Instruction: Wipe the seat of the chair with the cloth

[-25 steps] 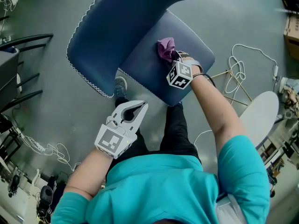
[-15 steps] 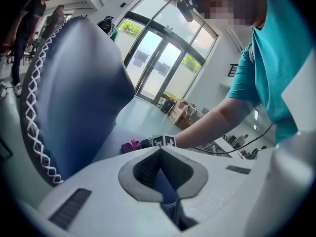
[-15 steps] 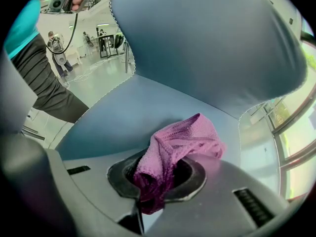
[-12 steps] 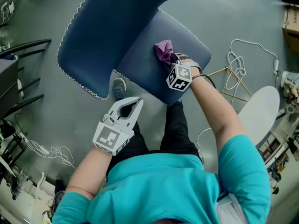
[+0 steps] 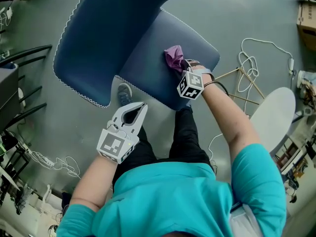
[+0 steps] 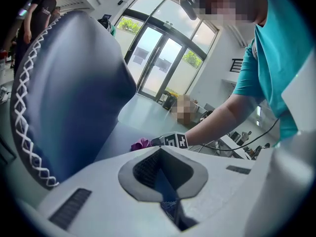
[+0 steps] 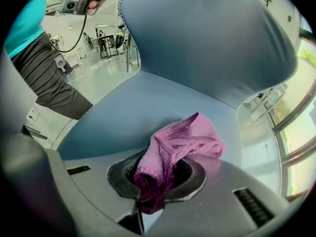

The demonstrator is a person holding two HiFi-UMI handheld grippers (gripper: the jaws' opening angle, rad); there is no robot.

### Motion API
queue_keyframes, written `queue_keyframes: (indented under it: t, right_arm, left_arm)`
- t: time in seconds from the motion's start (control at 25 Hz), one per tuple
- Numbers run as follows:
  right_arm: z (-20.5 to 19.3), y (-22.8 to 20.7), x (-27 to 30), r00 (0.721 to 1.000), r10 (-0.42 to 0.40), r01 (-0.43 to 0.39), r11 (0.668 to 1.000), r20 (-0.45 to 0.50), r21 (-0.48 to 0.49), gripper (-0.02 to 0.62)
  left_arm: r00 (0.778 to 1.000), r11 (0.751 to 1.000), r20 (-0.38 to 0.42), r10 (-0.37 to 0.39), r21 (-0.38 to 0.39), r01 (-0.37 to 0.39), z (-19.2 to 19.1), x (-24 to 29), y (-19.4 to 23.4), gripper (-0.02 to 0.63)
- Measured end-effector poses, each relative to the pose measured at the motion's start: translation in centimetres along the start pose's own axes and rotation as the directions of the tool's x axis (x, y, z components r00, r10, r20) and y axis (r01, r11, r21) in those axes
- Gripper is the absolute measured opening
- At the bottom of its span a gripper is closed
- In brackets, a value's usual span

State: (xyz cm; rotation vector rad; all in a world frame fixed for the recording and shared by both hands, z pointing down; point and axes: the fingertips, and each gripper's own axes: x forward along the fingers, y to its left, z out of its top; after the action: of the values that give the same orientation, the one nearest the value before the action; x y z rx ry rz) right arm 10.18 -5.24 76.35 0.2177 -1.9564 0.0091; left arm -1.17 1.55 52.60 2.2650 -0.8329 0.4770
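Backrest [image 5: 103, 38] fills the left; below it the left claw [image 5: 139, 107] hangs pressed together, empty. Further along, the right claw [image 5: 183, 65] pinches the purple cloth [image 5: 173, 55] on the blue seat [image 5: 148, 63]. It looks soft, light and floppy, likely best gripped at its bunched middle.

The chair [image 5: 163, 58] back runs off the top edge in the head view. Part of the cloth [image 7: 187, 132] hides between the jaws
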Motion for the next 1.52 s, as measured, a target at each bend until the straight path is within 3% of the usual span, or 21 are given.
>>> queue_keyframes:
  t: [0.72, 1.52]
  right_arm:
    - [-4.4, 3.0, -1.9, 0.999, 0.018, -0.017, 1.0, -0.036, 0.016, 0.052]
    - [-8.0, 5.6, -4.0, 0.997, 0.014, -0.006, 0.995, -0.072, 0.099, 0.052]
  left_arm:
    - [1.0, 1.0, -0.001, -0.026, 0.017, 0.026, 0.5, 1.4, -1.5, 0.005]
    - [0.998, 0.996, -0.018, -0.067, 0.051, 0.068, 0.3, 1.3, -4.0, 0.005]
